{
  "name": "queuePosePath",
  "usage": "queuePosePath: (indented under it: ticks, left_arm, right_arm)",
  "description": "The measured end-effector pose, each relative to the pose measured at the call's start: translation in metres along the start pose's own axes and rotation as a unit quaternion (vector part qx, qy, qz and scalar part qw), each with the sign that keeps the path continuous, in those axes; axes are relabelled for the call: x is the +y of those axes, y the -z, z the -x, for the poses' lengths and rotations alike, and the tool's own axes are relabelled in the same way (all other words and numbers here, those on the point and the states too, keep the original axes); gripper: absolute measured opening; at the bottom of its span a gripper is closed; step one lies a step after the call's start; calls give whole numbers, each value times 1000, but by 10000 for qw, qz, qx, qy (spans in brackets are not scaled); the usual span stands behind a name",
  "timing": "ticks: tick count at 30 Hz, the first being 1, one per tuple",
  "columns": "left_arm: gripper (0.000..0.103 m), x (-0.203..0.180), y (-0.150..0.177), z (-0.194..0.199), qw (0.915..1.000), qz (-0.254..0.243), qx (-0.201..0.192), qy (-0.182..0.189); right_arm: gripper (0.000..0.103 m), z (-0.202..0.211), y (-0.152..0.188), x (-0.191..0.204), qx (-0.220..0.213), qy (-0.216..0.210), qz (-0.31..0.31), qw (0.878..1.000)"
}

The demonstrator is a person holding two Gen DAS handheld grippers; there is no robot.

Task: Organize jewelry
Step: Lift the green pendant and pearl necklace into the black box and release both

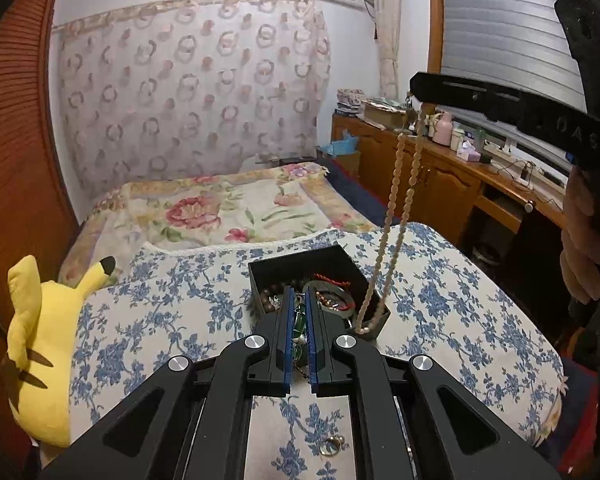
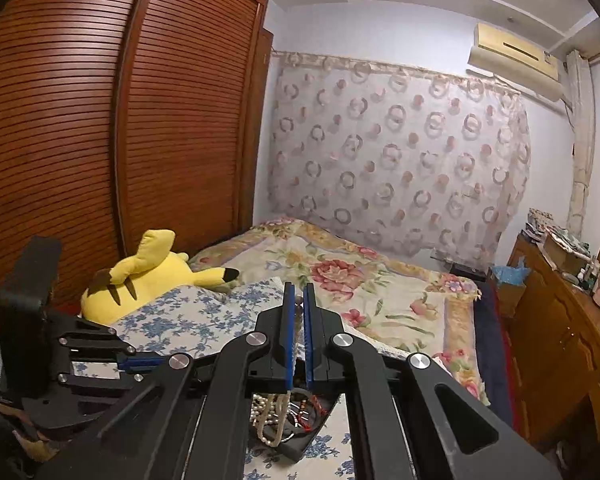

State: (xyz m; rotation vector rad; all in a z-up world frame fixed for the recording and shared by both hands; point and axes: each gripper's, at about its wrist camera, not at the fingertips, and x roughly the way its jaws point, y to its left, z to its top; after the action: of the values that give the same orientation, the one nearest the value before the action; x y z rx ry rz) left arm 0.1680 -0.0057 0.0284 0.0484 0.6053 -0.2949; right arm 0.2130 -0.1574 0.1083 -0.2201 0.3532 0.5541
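A black box (image 1: 300,270) full of mixed jewelry sits on a blue-flowered cushion (image 1: 160,312). In the left wrist view my left gripper (image 1: 298,290) hovers just over the box's near side, shut on a green beaded piece (image 1: 298,330) that shows between its blue pads. My right gripper (image 1: 414,84) is high at the upper right, shut on a long cream bead necklace (image 1: 396,200) whose loop hangs down into the box's right corner. In the right wrist view my right gripper (image 2: 299,286) pinches that necklace (image 2: 278,416) above the box (image 2: 300,446). The left gripper (image 2: 148,361) is at the lower left.
A gold ring (image 1: 334,446) lies on the cushion under my left gripper. A yellow plush toy (image 1: 44,344) rests at the cushion's left, against a wooden wardrobe (image 2: 80,140). A floral bedspread (image 1: 228,208) lies beyond. A wooden dresser (image 1: 440,176) with bottles stands right. A hand (image 1: 584,240) grips the right gripper.
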Motion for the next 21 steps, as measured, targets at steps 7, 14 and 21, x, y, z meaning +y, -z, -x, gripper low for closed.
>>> queuePosePath:
  ticks: [7, 14, 21]
  left_arm:
    - [5, 1, -8, -15, 10000, 44, 28, 7]
    - [5, 2, -18, -39, 9998, 102, 141, 41]
    - [5, 1, -23, -54, 9996, 172, 193, 142]
  right_arm:
    - [5, -15, 10, -10, 147, 71, -72, 9998]
    - [5, -35, 21, -17, 245, 278, -51, 9993]
    - [5, -33, 1, -22, 155, 261, -6, 9995]
